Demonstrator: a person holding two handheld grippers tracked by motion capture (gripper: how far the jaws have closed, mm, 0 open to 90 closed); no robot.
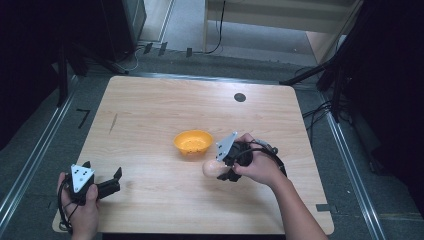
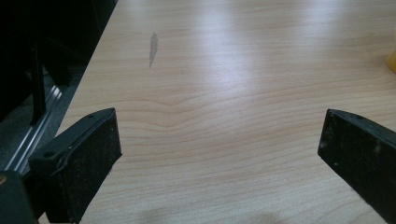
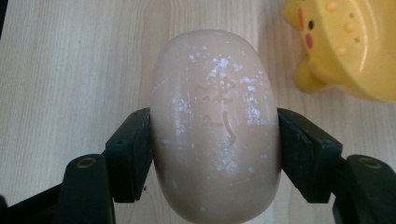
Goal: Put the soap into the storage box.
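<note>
My right gripper [image 1: 220, 169] is shut on a beige oval bar of soap [image 1: 211, 168], just in front of a yellow-orange bowl [image 1: 193, 142] at the table's middle. In the right gripper view both jaws press the sides of the soap bar [image 3: 215, 126], which has a stamped mark and white flecks; the yellow bowl [image 3: 348, 44] sits at the upper right. My left gripper [image 1: 102, 172] rests at the front left corner of the table, open, with nothing between its jaws. In the left gripper view its fingers [image 2: 81, 158] stand wide apart over bare wood.
The wooden table [image 1: 150, 100] has a dark round hole [image 1: 240, 97] near its far edge and a small dark streak [image 1: 113, 123] at the left. Dark stands and cables flank both sides of the table. A sliver of the bowl [image 2: 391, 60] shows at the right edge.
</note>
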